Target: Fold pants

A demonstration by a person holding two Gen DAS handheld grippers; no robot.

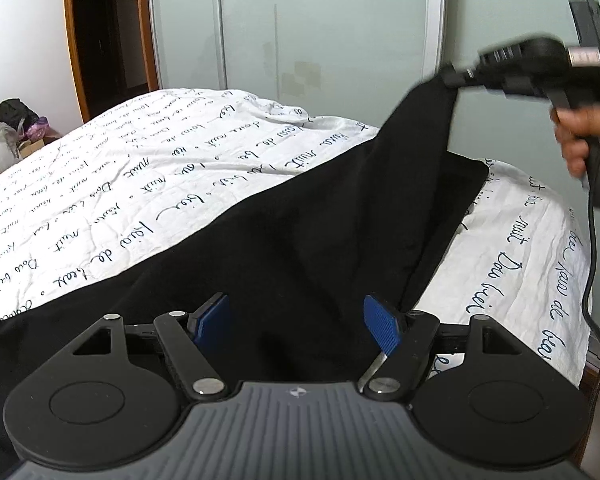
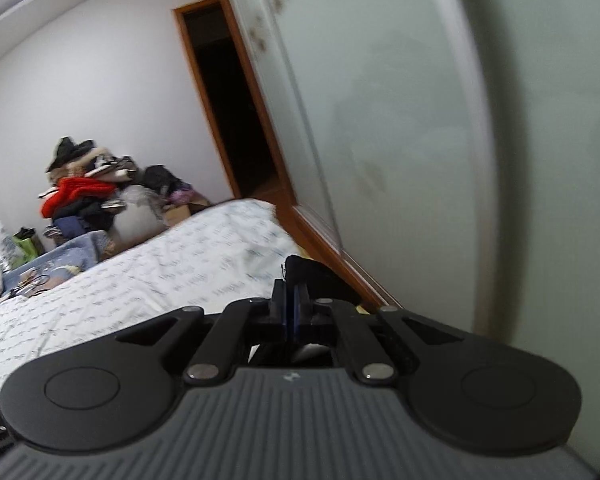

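On the bed, left wrist view:
- Black pants (image 1: 300, 232): spread across the white bedspread (image 1: 148, 184), which is printed with dark cursive script; one corner is drawn up off the bed toward upper right, the cloth forming a taut peak.
- Left gripper (image 1: 296, 320): foreground, low over the pants; blue pads (image 1: 382, 330) set wide apart, nothing between them, black fabric lying beneath the gap.
- Right gripper (image 1: 454, 76): upper right, raised above the bed, its tips clenched on the lifted corner of the pants; blurred.
- Person's hand (image 1: 580, 140): wrapped round that gripper's handle; a black cable (image 1: 592, 264) hangs down from it past the bed edge.
- Frosted sliding wardrobe doors (image 1: 320, 32) behind the bed; wood-framed dark doorway (image 1: 100, 40) at left.

Right wrist view:
- Right gripper (image 2: 291, 304): fingers pressed together on a small tuft of the black pants (image 2: 312, 270), which shows just above and beside the tips.
- Bedspread (image 2: 160, 272): below and to the left, well under the gripper.
- Clothing pile (image 2: 88, 196): red and dark items heaped at the far wall, beyond the bed.
- Wardrobe doors (image 2: 400, 120) at right; doorway (image 2: 236, 112) at centre; whole view motion-blurred.
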